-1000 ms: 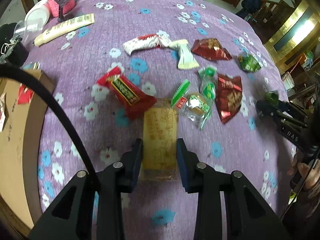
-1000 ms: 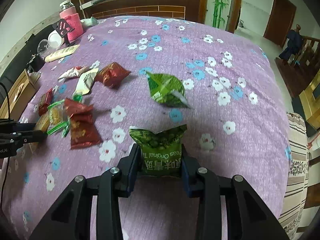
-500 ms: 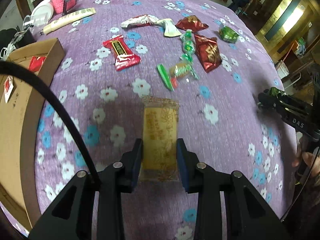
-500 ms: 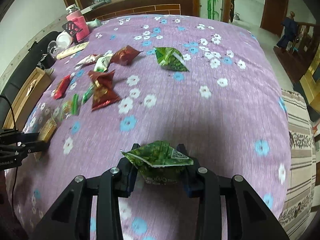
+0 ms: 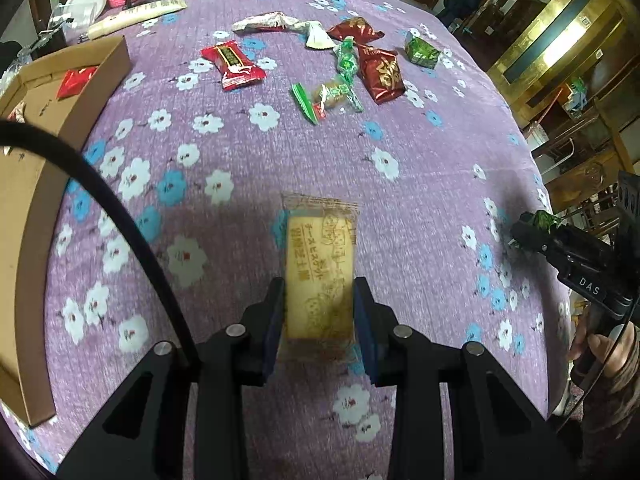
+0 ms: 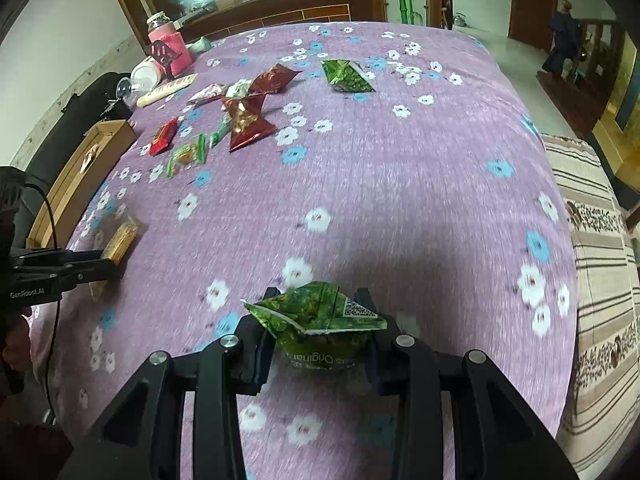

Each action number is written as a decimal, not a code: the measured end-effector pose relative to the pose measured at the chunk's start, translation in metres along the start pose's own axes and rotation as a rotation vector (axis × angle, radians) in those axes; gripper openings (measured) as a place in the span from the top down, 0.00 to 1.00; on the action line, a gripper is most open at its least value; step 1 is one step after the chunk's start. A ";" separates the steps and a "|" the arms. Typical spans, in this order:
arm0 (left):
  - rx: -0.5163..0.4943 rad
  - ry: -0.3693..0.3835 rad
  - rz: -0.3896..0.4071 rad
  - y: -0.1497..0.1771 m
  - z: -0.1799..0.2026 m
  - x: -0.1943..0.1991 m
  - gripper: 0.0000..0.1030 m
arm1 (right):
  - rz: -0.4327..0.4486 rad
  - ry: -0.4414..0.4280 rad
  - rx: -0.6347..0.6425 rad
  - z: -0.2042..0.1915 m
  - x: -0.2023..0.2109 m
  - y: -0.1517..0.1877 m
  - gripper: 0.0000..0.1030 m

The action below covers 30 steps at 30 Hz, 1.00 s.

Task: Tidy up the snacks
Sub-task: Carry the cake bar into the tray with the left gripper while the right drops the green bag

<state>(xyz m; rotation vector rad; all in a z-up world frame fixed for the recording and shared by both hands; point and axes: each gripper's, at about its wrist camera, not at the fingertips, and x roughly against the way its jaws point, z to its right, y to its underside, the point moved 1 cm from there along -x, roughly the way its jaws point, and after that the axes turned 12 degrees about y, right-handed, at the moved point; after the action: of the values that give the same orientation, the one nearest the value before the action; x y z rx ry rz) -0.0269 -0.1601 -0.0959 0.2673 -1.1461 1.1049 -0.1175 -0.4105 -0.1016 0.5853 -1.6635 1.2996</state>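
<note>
Left wrist view: my left claw (image 5: pixel 320 312) grips a flat, rectangular biscuit packet (image 5: pixel 321 276) in glossy clear wrap above the flowered purple surface (image 5: pixel 420 184). My right claw (image 6: pixel 318 336) pinches a crinkled green pea bag (image 6: pixel 318 314), probably foil.

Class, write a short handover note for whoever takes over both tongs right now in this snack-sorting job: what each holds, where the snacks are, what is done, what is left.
Left tongs: shut on the yellow biscuit pack, held above the purple cloth.
Right tongs: shut on a green pea packet.
Cardboard box sits to the left and already holds a red packet.
Loose on the cloth: red candy bar, two dark red packets, white wrappers, green-wrapped sweets, a second green packet.
Left to do: probably box both held packs, then collect the loose ones.
</note>
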 end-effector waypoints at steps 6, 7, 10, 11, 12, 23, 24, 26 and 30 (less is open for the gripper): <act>-0.036 -0.015 0.033 0.010 0.001 0.009 0.66 | 0.010 -0.013 -0.003 -0.016 0.009 0.003 0.64; -0.040 -0.021 0.037 0.012 0.001 0.011 0.66 | 0.013 -0.009 0.003 -0.019 0.010 0.002 0.64; -0.036 -0.039 0.046 0.011 -0.004 0.012 0.66 | 0.020 -0.014 0.000 -0.024 0.011 0.000 0.64; -0.043 -0.049 0.051 0.012 -0.005 0.014 0.66 | 0.027 -0.015 0.001 -0.027 0.013 -0.002 0.64; -0.045 -0.052 0.059 0.013 -0.006 0.017 0.66 | 0.029 -0.017 0.006 -0.029 0.014 -0.002 0.64; -0.065 -0.044 0.053 0.017 -0.011 0.020 0.66 | -0.018 0.030 0.052 -0.040 0.000 0.009 0.64; -0.069 -0.043 0.052 0.018 -0.010 0.019 0.66 | -0.020 0.034 0.054 -0.041 0.001 0.011 0.64; -0.075 -0.041 0.050 0.019 -0.009 0.018 0.66 | -0.018 0.033 0.064 -0.043 0.004 0.014 0.64; -0.073 -0.037 0.044 0.020 -0.009 0.015 0.66 | -0.027 0.025 0.064 -0.041 0.007 0.024 0.66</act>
<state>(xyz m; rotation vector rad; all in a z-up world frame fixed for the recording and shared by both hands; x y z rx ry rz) -0.0384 -0.1360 -0.0944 0.2076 -1.2278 1.0983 -0.1244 -0.3634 -0.1065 0.6245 -1.5931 1.3400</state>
